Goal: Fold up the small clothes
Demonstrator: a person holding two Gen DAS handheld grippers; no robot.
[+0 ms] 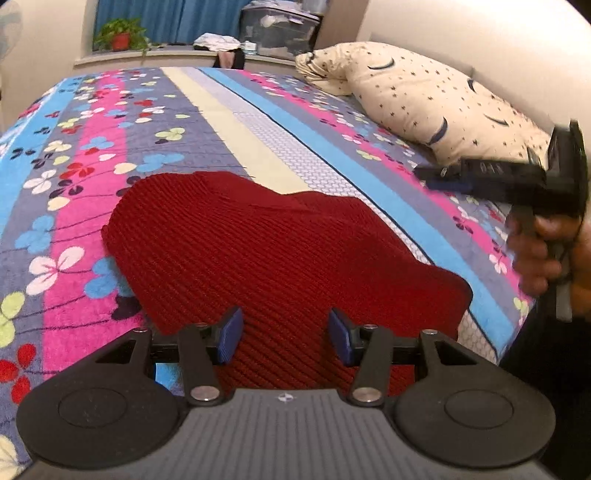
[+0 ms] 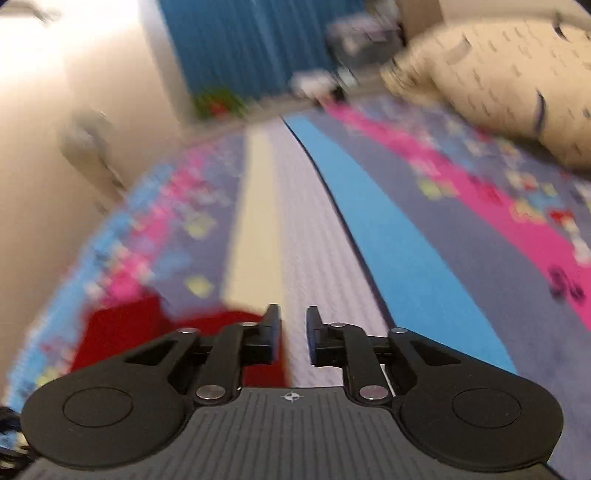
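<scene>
Left gripper (image 1: 285, 338) jaws wide apart above the red knit garment (image 1: 266, 251) near the bed's (image 1: 258, 122) front edge; right gripper (image 2: 293, 334) jaws narrowly apart, empty, off its right side. Best pinching one garment edge cleanly before folding. Beyond: starred pillow (image 1: 424, 99), blue curtain (image 1: 166, 18).

A floral striped bed (image 1: 92, 155) carries a red knit garment (image 1: 266, 251) and a starred pillow (image 1: 424, 96).

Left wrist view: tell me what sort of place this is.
Most likely a home bedroom: a bed under a striped, flower-printed fleece blanket, a cream star-patterned pillow by the padded headboard, and blue curtains behind a potted green plant.
</scene>
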